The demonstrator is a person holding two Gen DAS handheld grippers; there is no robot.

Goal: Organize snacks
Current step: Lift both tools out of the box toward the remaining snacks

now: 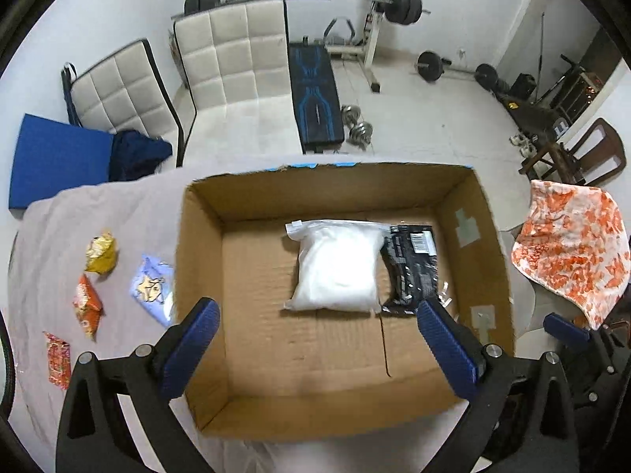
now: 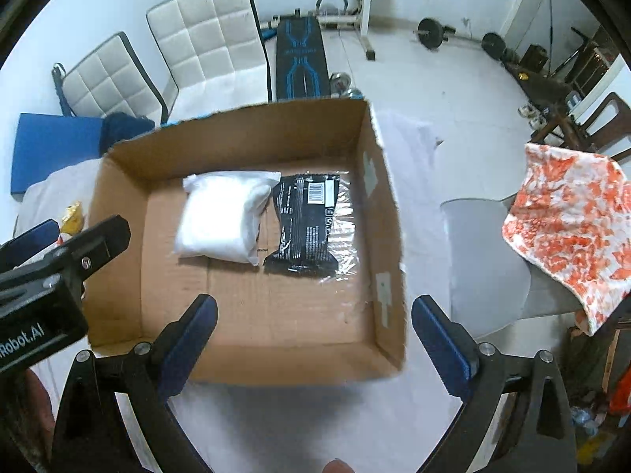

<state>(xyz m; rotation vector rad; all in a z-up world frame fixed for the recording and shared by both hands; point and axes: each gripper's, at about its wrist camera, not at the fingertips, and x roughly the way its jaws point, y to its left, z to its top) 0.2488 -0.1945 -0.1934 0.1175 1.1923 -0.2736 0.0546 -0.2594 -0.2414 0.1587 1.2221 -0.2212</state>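
Left gripper (image 1: 317, 349): nearest the lens in its own view; jaws spread wide, holding nothing, poised above the near part of the box.
Right gripper (image 2: 313, 341): wide apart too, empty, over the box's near right corner; one finger hangs outside the right wall.
Box (image 1: 489, 260): open cardboard on a pale cloth (image 1: 55, 220); flaps gone or folded, floor mostly bare.
Inside: white bag (image 1: 335, 268) and black pack (image 1: 410, 272) side by side at the back, touching or nearly so.
Still out: yellow pack (image 1: 101, 254), orange pack (image 1: 86, 305), pale blue pack (image 1: 154, 285) and red pack (image 1: 58, 358), all on the cloth left of the box, apart from one another.
Risk, collision: the grippers sit close together; the left one's body shows at the edge of the right view, so both reaching at once could knock them.
Risk, box: a finger catching the left wall on the way out to the packs would likely shove or tip the light box.
Risk, grip: the small foil packs look slippery and lie flat on loose cloth; a pinch may grab cloth or let a pack slide.
Risk, crushing: a hard squeeze could burst a puffed pack.
Writing: "Robot.AI" on the left gripper's housing, its start cut off; a barcode on the black pack, other print too small to read.
Pack brands: not legible.
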